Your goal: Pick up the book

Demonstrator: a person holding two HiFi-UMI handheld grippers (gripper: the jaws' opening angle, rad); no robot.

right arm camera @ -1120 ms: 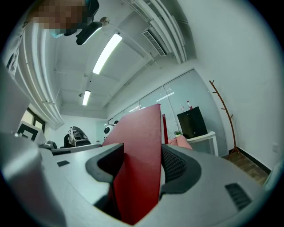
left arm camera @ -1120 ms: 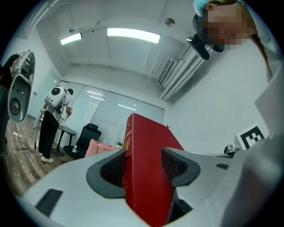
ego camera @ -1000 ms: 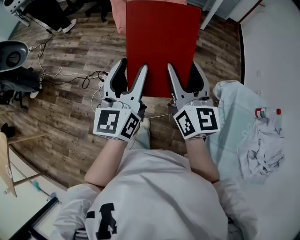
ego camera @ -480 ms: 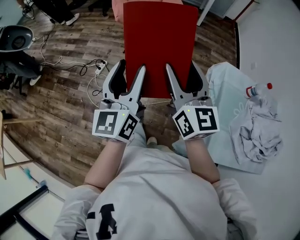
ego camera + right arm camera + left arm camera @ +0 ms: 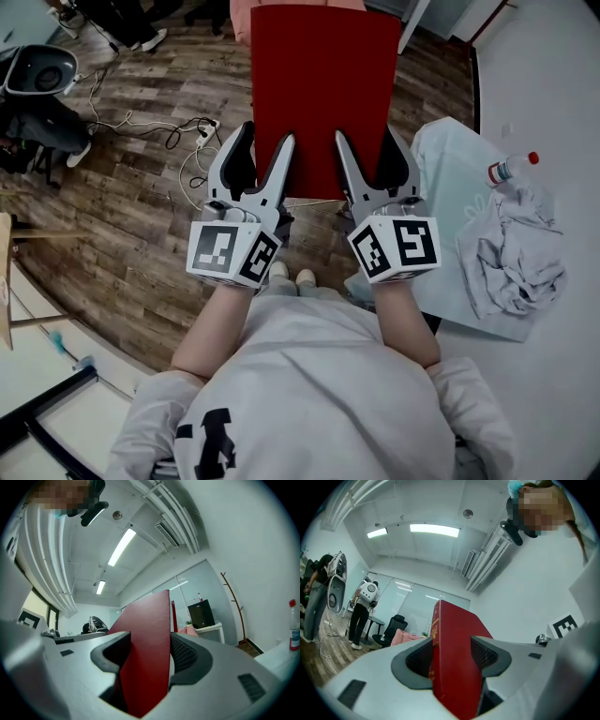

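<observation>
A large red book [image 5: 323,84] is held up in the air above the wooden floor, flat toward the head view. My left gripper [image 5: 255,155] is shut on its lower left edge and my right gripper [image 5: 370,150] is shut on its lower right edge. In the left gripper view the red book [image 5: 452,658] stands edge-on between the two grey jaws, spine lettering showing. In the right gripper view the red book [image 5: 145,653] fills the gap between the jaws in the same way. The person's forearms and white shirt fill the bottom of the head view.
A white table [image 5: 553,112] lies at the right with a pale cloth [image 5: 450,197], a crumpled grey rag [image 5: 516,253] and a red-capped bottle [image 5: 511,169]. Cables [image 5: 159,131] trail over the wood floor at left. A pink seat [image 5: 239,14] shows behind the book.
The book and both grippers hold their place in view. The floor and table have shifted slightly, and the person's feet now show below the grippers.
</observation>
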